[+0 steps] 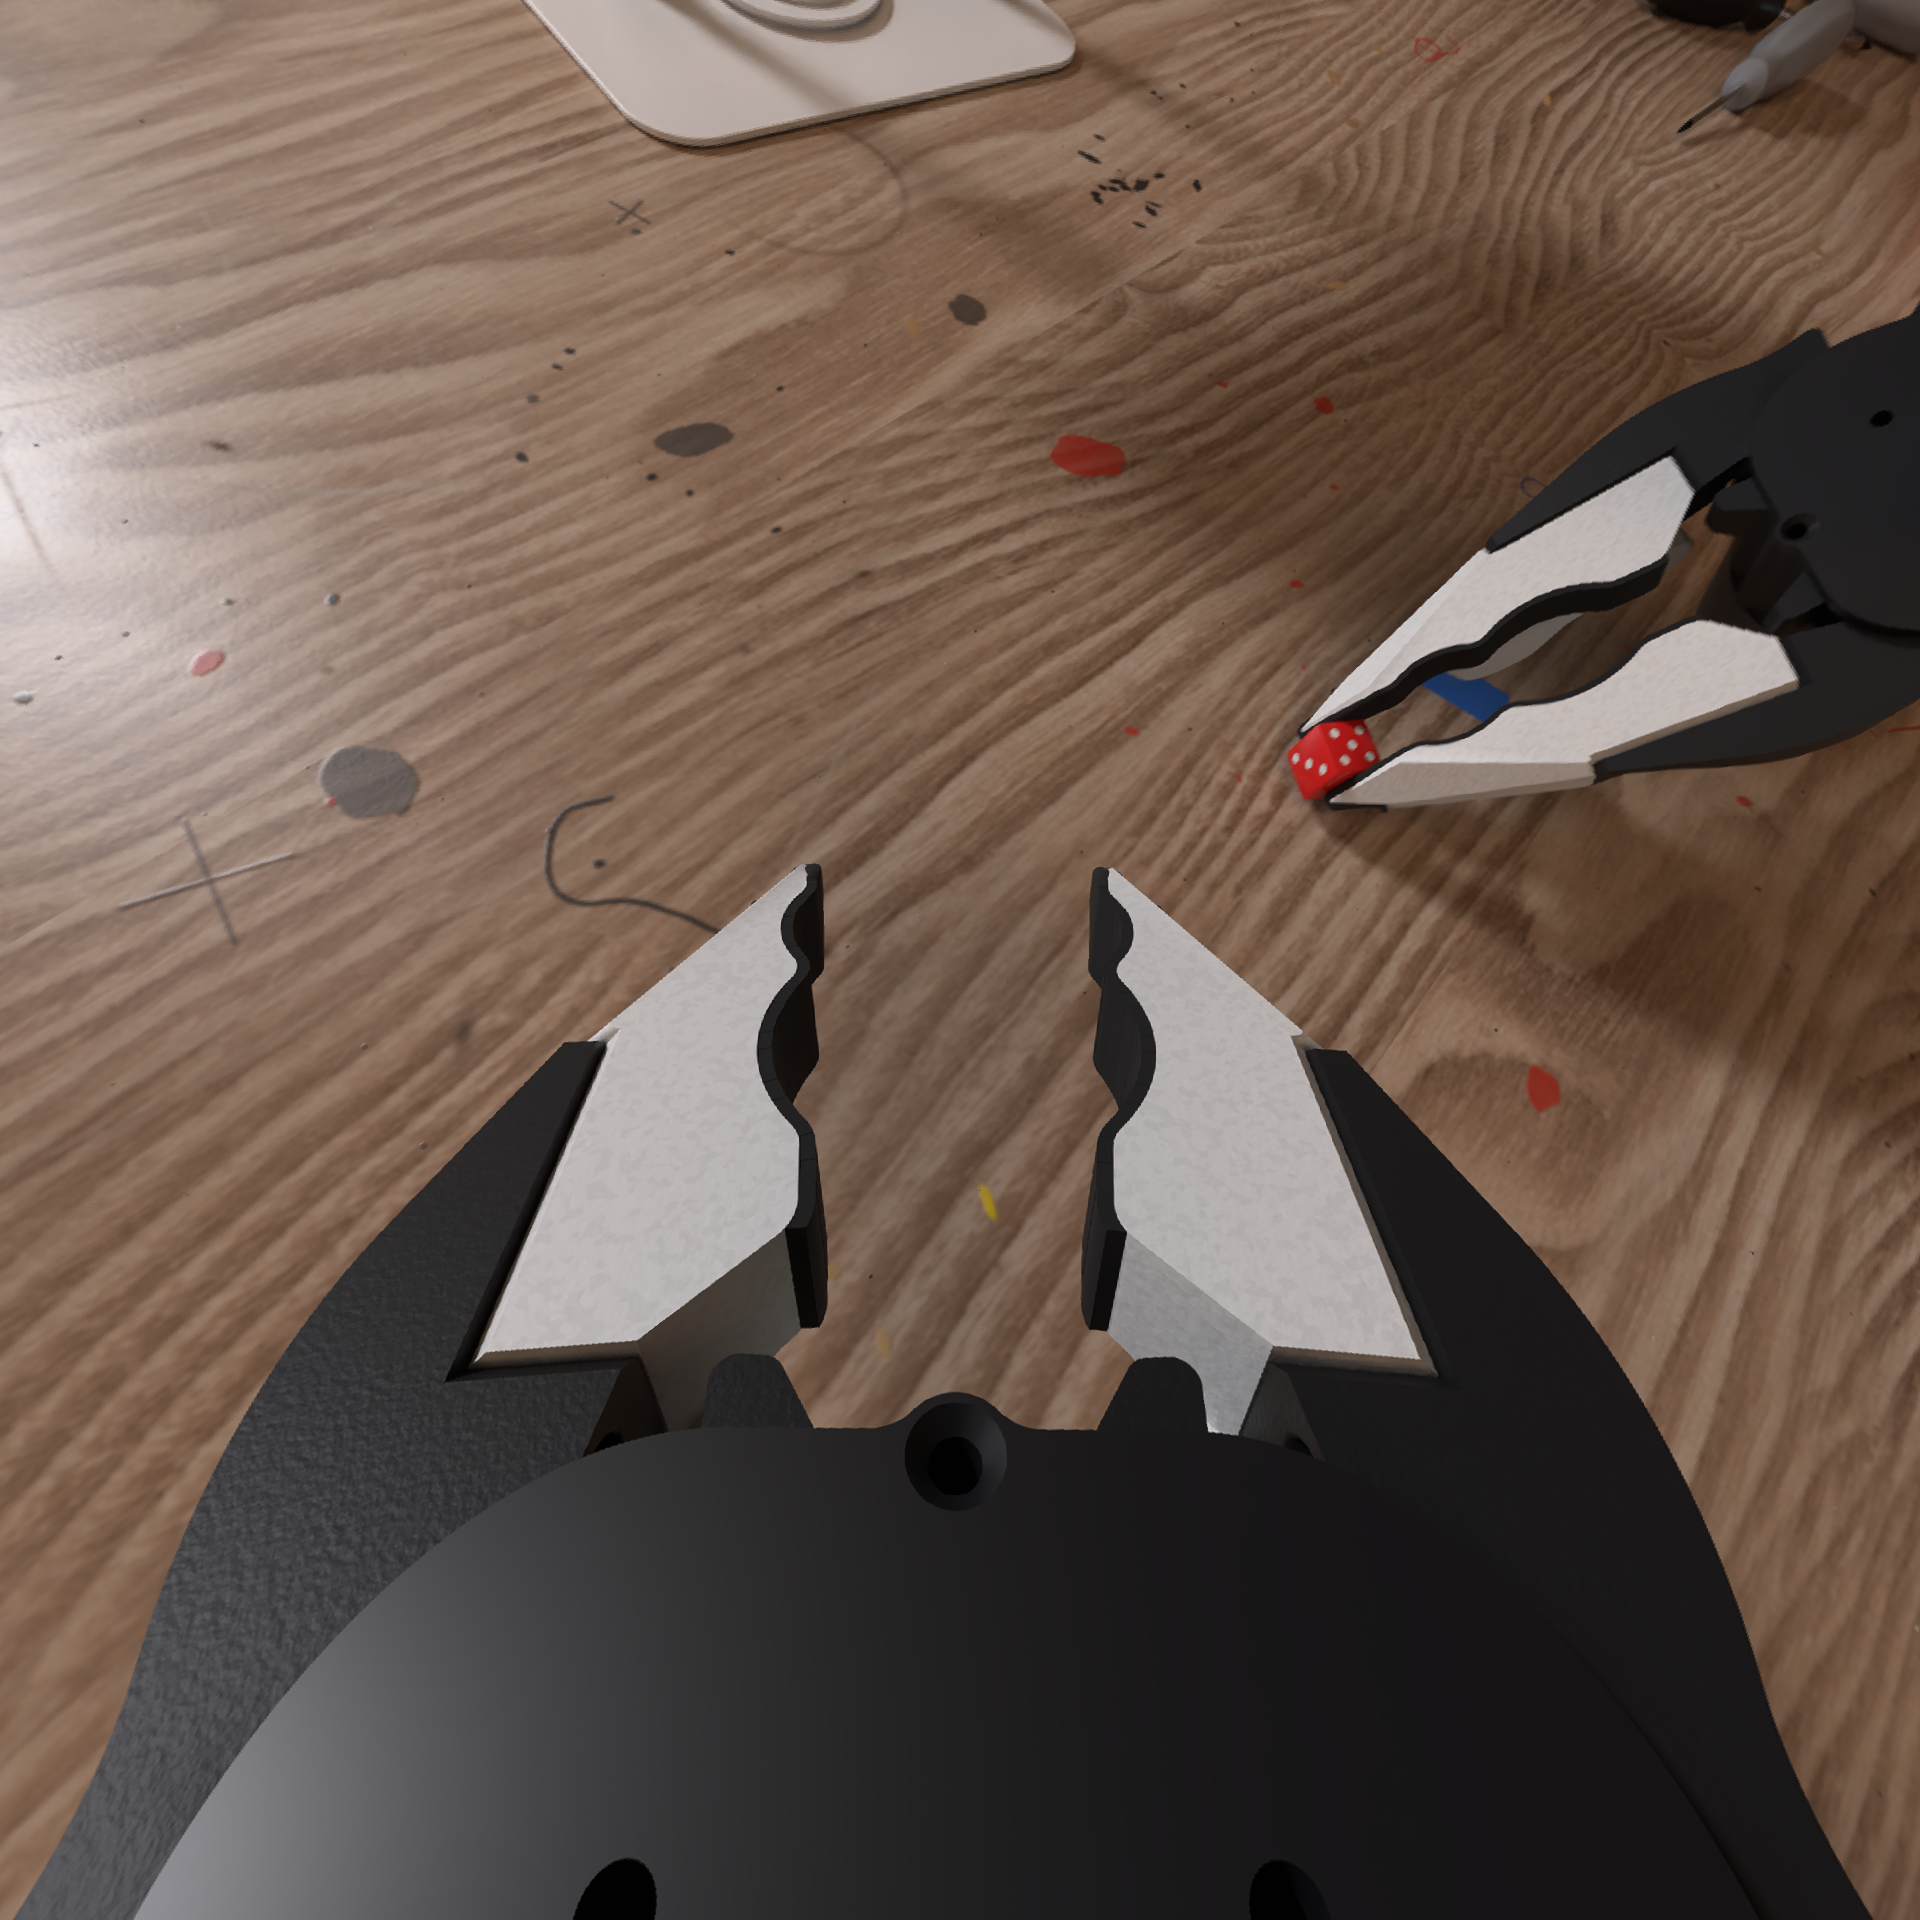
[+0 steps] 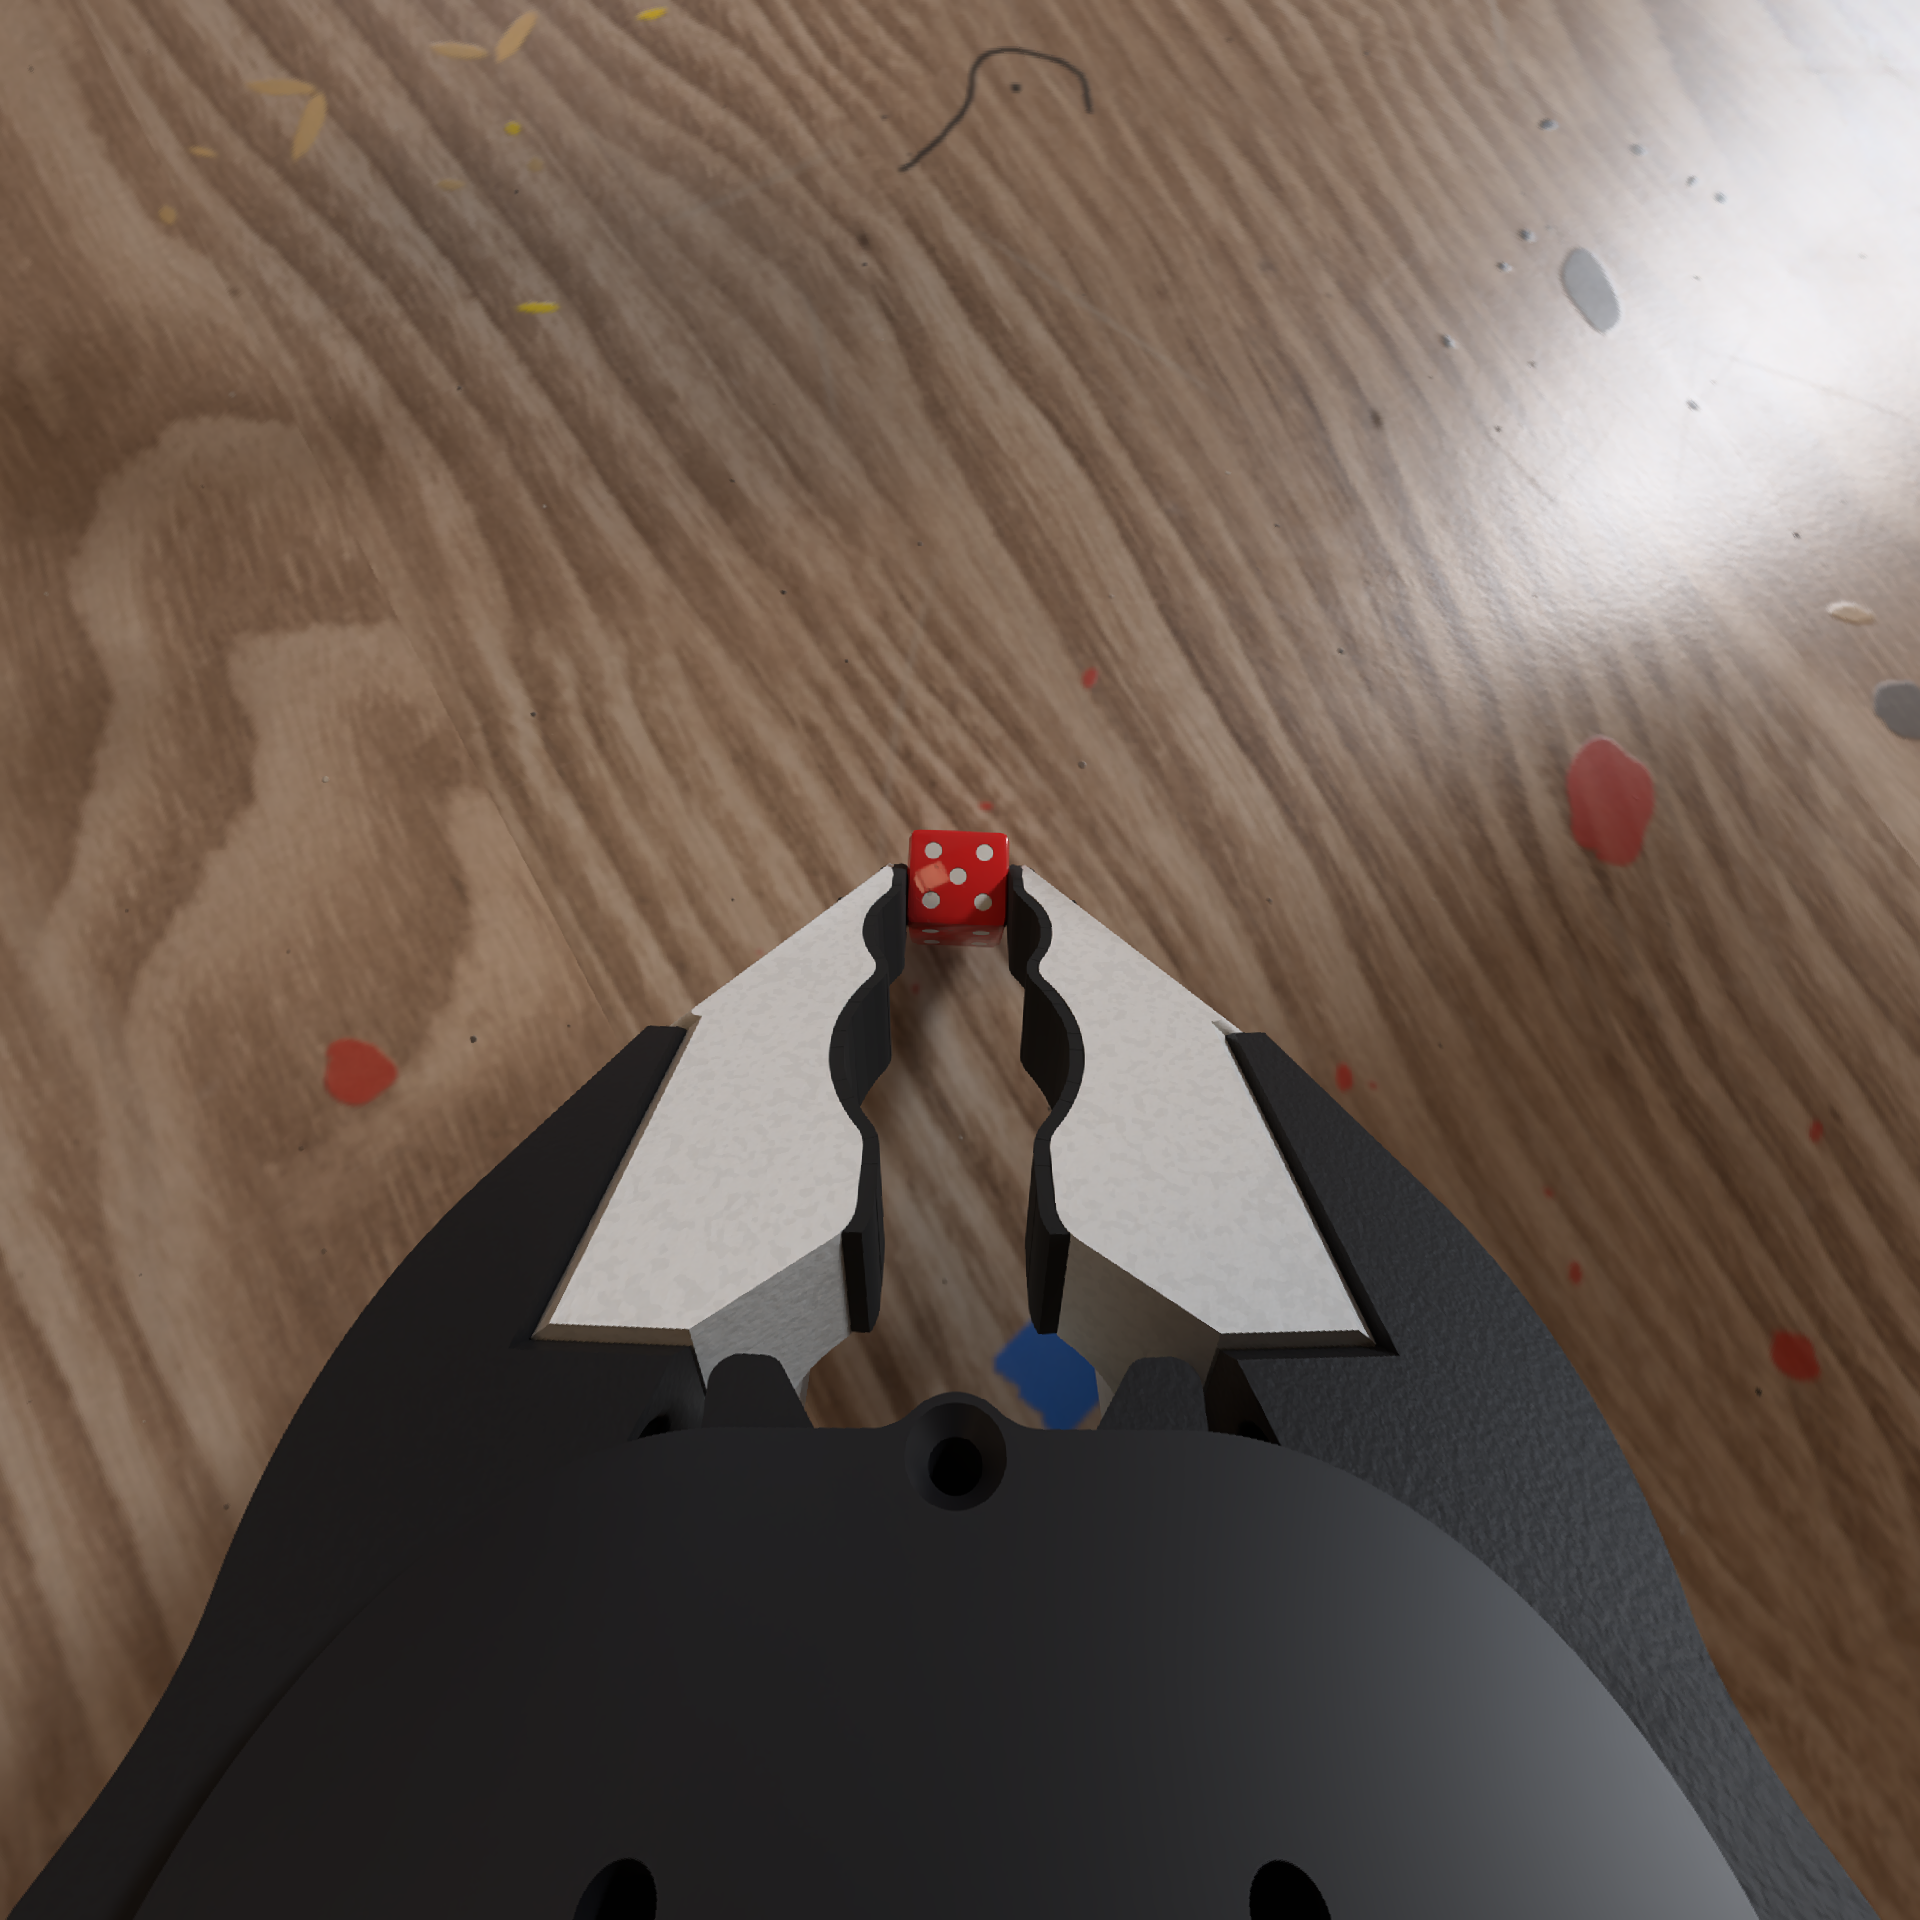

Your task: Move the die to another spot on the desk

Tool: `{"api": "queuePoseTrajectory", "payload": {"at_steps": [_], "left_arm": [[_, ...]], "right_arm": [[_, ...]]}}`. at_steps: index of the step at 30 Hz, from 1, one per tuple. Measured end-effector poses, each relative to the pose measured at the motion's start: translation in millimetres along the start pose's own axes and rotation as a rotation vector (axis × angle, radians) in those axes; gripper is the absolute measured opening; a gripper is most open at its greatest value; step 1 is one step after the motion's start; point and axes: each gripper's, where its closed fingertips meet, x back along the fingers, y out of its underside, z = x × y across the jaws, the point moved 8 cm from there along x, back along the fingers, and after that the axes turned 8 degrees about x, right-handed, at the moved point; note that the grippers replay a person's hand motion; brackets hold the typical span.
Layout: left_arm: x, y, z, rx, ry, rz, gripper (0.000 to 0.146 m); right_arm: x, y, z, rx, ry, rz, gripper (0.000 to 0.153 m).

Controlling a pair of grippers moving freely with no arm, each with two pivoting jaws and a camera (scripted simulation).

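A small red die (image 2: 957, 883) with white pips sits between the tips of my right gripper (image 2: 957, 883), whose fingers are shut on it at the desk surface. In the left wrist view the die (image 1: 1333, 760) shows at the right, pinched by the right gripper (image 1: 1340, 764) that reaches in from the right edge. My left gripper (image 1: 956, 883) is open and empty above the wooden desk (image 1: 935, 623), well to the left of the die.
A beige flat base (image 1: 810, 62) lies at the far edge. A grey pen-like tool (image 1: 1766, 68) lies at the far right. A blue patch (image 2: 1049, 1377) marks the desk under the right gripper. Red paint spots (image 1: 1086, 455), grey spots and pen marks dot the wood.
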Motion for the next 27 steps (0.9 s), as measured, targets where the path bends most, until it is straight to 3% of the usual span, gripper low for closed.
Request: {"api": "queuePoseTrajectory", "payload": {"at_steps": [10,12,14,19,22,27], "left_arm": [[-2,4,6,0.020,0.003,-0.011,0.051],[-1,4,7,0.022,0.004,-0.011,0.051],[-1,4,9,0.018,0.003,-0.009,0.051],[-7,1,14,0.004,0.022,-0.017,0.051],[-9,-1,17,-0.019,0.020,-0.021,0.051],[-8,-2,20,-0.018,0.017,-0.011,0.051]], "right_arm": [[-5,-3,0,-0.004,-0.021,-0.001,0.019],[6,-1,4,-0.035,0.001,0.036,0.040],[18,6,9,-0.078,0.040,0.046,0.046],[26,11,9,-0.135,0.047,0.082,0.036],[18,6,1,-0.100,0.009,0.059,0.034],[16,-2,12,-0.076,0.073,0.090,0.032]]}}
